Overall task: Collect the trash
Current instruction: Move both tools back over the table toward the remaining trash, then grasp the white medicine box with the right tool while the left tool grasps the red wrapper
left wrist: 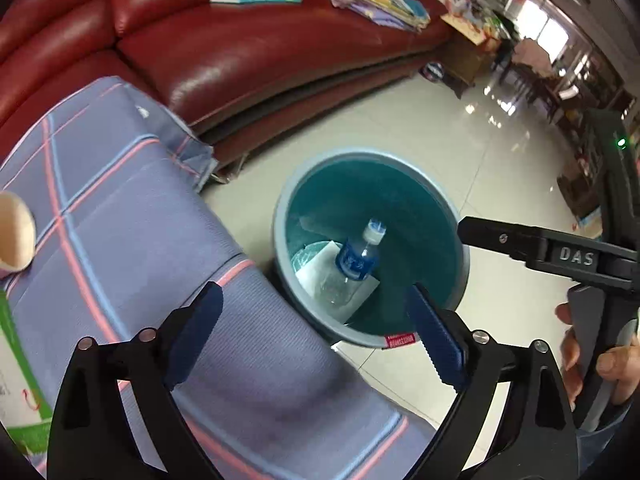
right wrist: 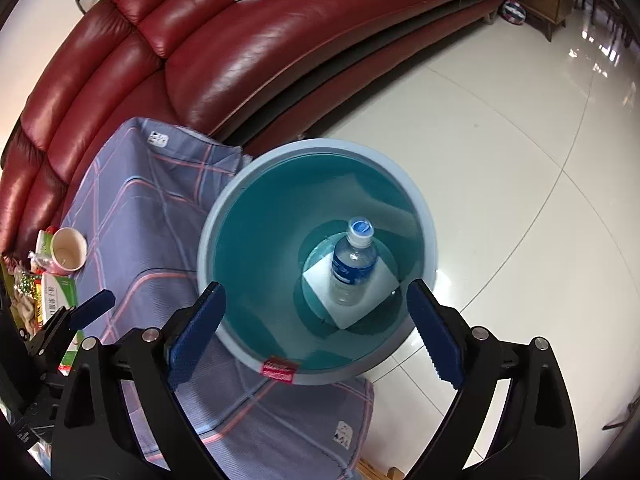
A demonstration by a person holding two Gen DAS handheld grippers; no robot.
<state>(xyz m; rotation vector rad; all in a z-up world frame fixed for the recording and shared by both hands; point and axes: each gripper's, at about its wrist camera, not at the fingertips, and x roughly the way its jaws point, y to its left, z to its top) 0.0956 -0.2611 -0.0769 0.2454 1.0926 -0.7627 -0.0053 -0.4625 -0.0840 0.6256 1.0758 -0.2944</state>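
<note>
A teal trash bin [right wrist: 224, 216] stands on the floor beside the cloth-covered table; it also shows in the left wrist view [left wrist: 280, 208]. Inside it lie a clear plastic bottle with a blue label [right wrist: 354, 268] [left wrist: 354, 264] and a white sheet of paper [right wrist: 360, 308] [left wrist: 320, 268]. My right gripper [right wrist: 316, 328] is open and empty, right above the bin's mouth. My left gripper [left wrist: 316, 324] is open and empty over the table's edge next to the bin. A paper cup [right wrist: 69, 249] [left wrist: 14, 236] stands on the table at the left.
The table carries a blue plaid cloth [right wrist: 132, 220] [left wrist: 120, 220]. Green-and-white packets and wrappers [right wrist: 44, 284] lie at its left end. A red leather sofa [right wrist: 240, 48] [left wrist: 240, 48] curves behind. The tiled floor [right wrist: 520, 160] spreads to the right.
</note>
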